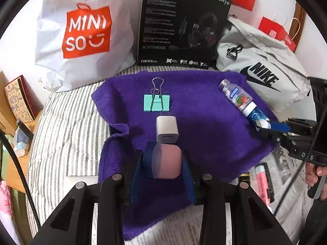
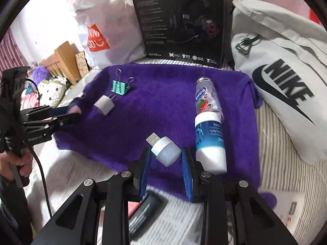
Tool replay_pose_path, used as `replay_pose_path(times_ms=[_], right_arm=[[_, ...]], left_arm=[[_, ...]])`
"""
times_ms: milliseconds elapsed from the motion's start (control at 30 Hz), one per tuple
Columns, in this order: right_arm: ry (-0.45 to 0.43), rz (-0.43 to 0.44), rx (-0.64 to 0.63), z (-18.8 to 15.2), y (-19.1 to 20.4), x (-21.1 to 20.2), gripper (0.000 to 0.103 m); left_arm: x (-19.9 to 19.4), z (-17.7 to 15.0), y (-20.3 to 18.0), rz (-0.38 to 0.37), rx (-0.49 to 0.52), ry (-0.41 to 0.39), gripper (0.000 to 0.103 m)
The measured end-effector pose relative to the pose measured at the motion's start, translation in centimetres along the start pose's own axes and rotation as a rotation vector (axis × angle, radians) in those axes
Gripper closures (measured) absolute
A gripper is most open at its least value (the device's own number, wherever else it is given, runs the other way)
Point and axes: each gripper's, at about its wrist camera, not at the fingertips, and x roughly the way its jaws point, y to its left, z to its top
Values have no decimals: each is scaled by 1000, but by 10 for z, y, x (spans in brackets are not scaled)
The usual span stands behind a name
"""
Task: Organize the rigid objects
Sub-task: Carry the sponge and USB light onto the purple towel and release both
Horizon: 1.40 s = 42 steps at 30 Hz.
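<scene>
- On the purple towel (image 1: pixel 204 126) lie a green binder clip (image 1: pixel 156 102), a white charger (image 1: pixel 166 131) and a small bottle (image 2: pixel 208 122).
- Left gripper (image 1: pixel 163 161) is clenched on a pink block (image 1: pixel 168 161): light, stiff, held across its flat sides.
- Right gripper (image 2: pixel 165 159) pinches a white USB light (image 2: pixel 164 150) by its smooth round body, which looks slippery.

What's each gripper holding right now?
Left gripper: shut on a pink roll of tape.
Right gripper: shut on a small white USB light.
</scene>
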Motion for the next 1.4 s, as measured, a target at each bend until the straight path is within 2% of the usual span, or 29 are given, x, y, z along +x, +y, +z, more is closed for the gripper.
replay_pose_path(times_ms=[267, 433, 533, 600, 800, 1200, 1400], right_arm=[[48, -86, -21, 13, -3, 36, 73], [38, -126, -28, 8, -6, 43, 73], [33, -142, -42, 6, -5, 44, 73], [25, -155, -57, 5, -2, 44, 74], [-6, -178, -47, 1, -4, 45, 64], [-68, -192, -44, -7, -2, 43, 63], [-79, -193, -39, -8, -2, 41, 63]], left_arm=[[21, 5, -2, 26, 15, 29, 68], [27, 8, -8, 35, 36, 30, 68], [33, 7, -16, 91, 83, 31, 67], [34, 6, -16, 95, 78, 18, 67], [32, 1, -16, 98, 88, -19, 67], [27, -4, -16, 97, 92, -63, 66], [26, -6, -16, 101, 86, -75, 62]])
